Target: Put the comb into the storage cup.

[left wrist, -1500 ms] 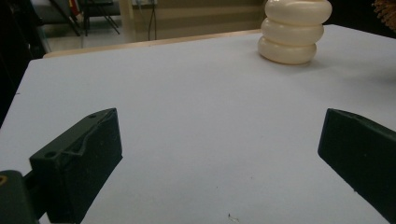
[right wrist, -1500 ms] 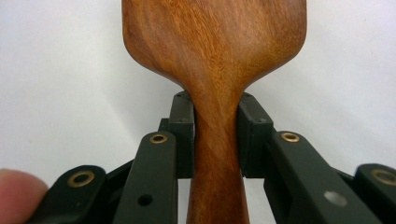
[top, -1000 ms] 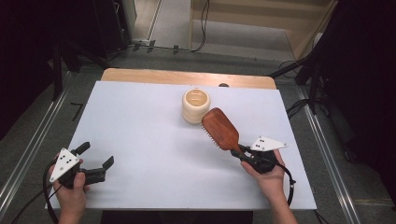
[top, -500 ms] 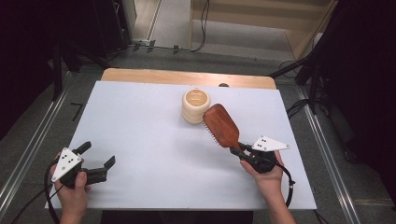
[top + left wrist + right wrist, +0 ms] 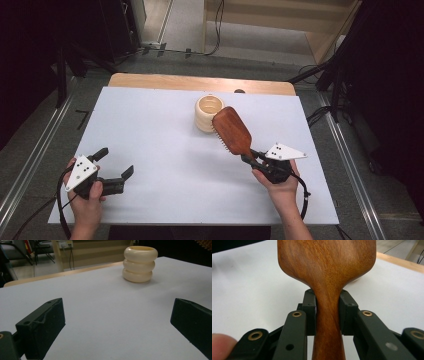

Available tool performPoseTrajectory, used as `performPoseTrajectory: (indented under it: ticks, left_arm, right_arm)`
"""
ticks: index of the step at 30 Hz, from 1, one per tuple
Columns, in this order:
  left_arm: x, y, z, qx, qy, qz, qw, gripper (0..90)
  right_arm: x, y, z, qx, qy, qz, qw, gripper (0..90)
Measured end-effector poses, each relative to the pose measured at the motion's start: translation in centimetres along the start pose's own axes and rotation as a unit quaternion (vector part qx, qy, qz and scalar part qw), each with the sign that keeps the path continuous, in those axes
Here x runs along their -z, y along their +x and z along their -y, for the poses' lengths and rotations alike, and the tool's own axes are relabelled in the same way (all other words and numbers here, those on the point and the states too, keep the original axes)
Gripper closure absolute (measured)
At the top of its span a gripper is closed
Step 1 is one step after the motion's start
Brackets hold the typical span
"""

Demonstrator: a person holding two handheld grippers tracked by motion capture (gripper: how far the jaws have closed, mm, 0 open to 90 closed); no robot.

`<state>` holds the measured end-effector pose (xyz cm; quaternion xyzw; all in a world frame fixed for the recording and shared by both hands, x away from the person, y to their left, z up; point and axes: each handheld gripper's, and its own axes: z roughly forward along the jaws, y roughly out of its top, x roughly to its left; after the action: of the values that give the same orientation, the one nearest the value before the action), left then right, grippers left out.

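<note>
Hairbrush (image 5: 232, 130) is the thing in hand: a wooden paddle brush, held off the surface (image 5: 165, 150) by its handle, wooden back up and bristles down along its left edge in the high view. The right gripper (image 5: 256, 159) has its jaws clamped on the narrow neck of the handle, one black pad on either side, as the right gripper view shows plainly (image 5: 328, 312). The brush head reaches forward and left from the gripper, and its far end now overlaps the rim of the cream ribbed holder (image 5: 209, 113) in the high view.

Over the last second the brush has crept a little up and left, nearer to the holder, while the grip on the handle looks unchanged. My reading is that the brush is being carried toward the holder, perhaps to be stood in it, and that the move is in its closing part; the head is broad against the opening, so alignment will matter.

The holder stands upright near the far middle of the surface, three stacked rings with an open top (image 5: 140, 263); its inside looks empty, though the bottom is hidden.

The left gripper (image 5: 116, 168) rests low at the near left corner, well apart from the rest, its jaws wide apart on nothing, unmoved.
</note>
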<state>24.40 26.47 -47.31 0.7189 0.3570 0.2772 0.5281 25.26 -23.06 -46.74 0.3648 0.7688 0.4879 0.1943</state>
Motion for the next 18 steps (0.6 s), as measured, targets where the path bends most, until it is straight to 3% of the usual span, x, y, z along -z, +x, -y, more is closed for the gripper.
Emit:
performPoseTrajectory:
  ticks: [7, 12, 18]
  left_arm:
    - [-0.9, -1.1, -1.3, -0.005, -0.008, 0.014, 0.9999, 0.0]
    - [-1.6, -1.5, -1.7, -0.01, -0.001, 0.031, 0.9995, 0.0]
    - [-2.4, -2.3, -3.0, -0.008, -0.013, 0.044, 0.9989, 0.0]
  right_arm:
    - [-0.6, 0.4, -1.0, 0.005, -0.009, -0.002, 0.9999, 69.9]
    - [-0.8, 0.6, -1.2, 0.005, -0.013, -0.004, 0.9999, 69.8]
    - [-1.1, 0.8, -1.6, 0.009, -0.018, -0.004, 0.9998, 69.8]
